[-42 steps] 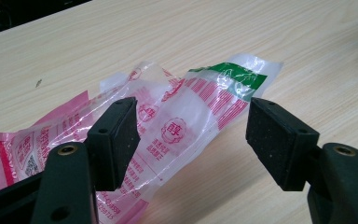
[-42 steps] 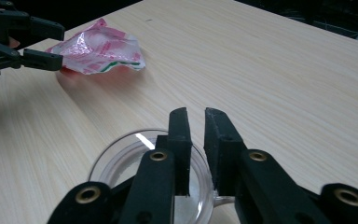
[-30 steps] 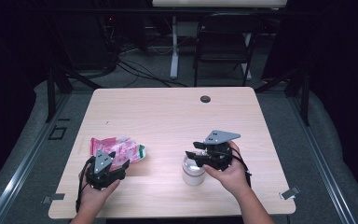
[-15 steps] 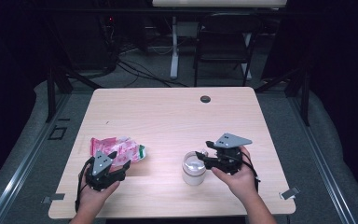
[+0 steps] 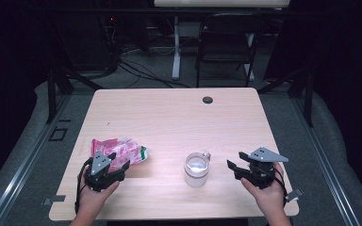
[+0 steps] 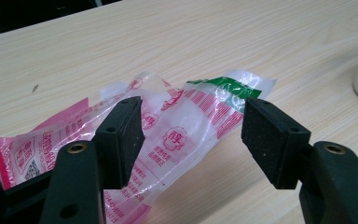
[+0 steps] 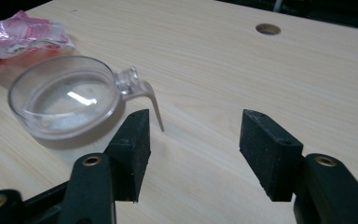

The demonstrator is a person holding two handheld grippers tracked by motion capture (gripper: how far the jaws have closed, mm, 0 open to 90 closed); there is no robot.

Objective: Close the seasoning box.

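High view: clear cup stands near the table's front edge, between both grippers. Right gripper sits just right of it, jaws wide, holding nothing, cup handle toward it. Left gripper hovers at a pink packet, jaws wide apart over the plastic, gripping nothing.

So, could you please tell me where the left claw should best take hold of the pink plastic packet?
Probably at the near long edge of the pink packet, coming in low from the person's side. It lies flat and crinkled on the table, and the open left claw already straddles a raised fold there, so that fold looks easiest to pinch.
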